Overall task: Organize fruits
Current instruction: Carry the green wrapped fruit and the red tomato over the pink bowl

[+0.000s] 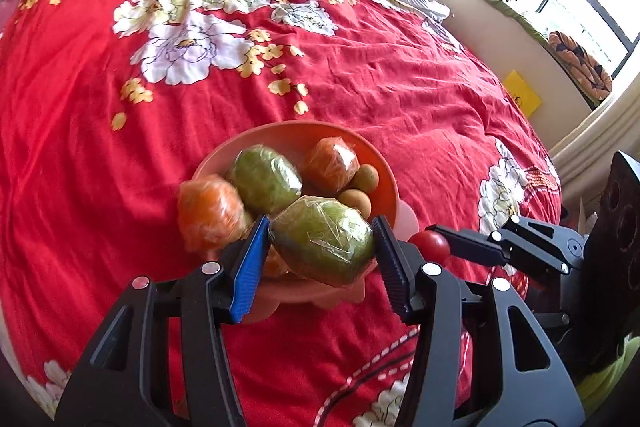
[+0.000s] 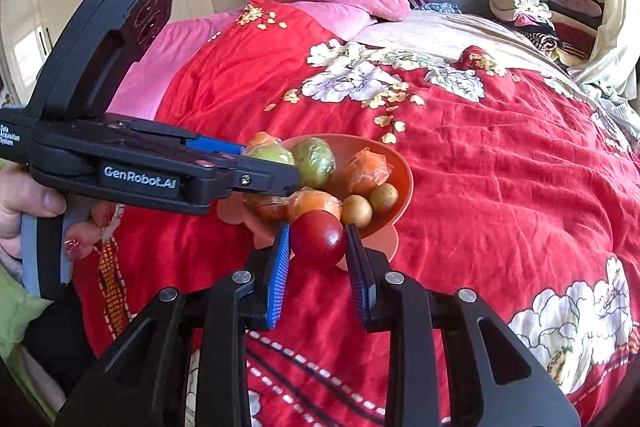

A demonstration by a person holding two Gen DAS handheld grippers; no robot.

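Over the orange bowl (image 1: 384,167) on the bed, a plastic-wrapped green fruit (image 1: 322,241) is pinched across its middle by the left tool (image 1: 320,259), a slippery, yielding load, while a smooth red fruit (image 2: 318,239) is clamped in the right tool (image 2: 318,267).

Wrapped green fruit (image 1: 322,241) claw-held above orange bowl (image 1: 384,163), red fruit (image 2: 318,237) likewise

Bowl (image 1: 224,151) base hidden; orange fruit (image 1: 208,215) blurred.
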